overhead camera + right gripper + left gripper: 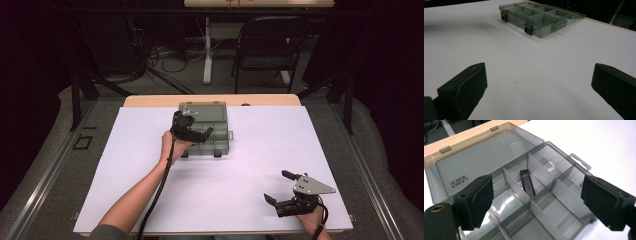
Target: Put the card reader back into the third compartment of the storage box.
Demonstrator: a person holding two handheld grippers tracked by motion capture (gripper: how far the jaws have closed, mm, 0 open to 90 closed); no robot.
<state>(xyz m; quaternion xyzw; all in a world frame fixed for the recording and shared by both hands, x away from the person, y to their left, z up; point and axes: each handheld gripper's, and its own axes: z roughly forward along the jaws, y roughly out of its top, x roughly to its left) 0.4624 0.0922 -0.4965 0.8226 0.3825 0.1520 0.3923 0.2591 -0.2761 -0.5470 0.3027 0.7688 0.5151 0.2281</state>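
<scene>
- Left gripper (536, 202) fingers spread, empty, over the open box (564, 202).
- Black piece (527, 182) lies in a middle compartment: placing step looks done.
- Right gripper (539, 87) spread, idle.
- Next: lift clear.

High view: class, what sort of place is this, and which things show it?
Probably a lab or recording workspace: a white board on a wooden table, tangled cables on the floor, a black folding chair, and dark curtains around.

In the high view the left gripper (192, 131) hides part of the organizer box (218, 131); the small dark piece (527, 182) inside the box is too indistinct to identify.
</scene>
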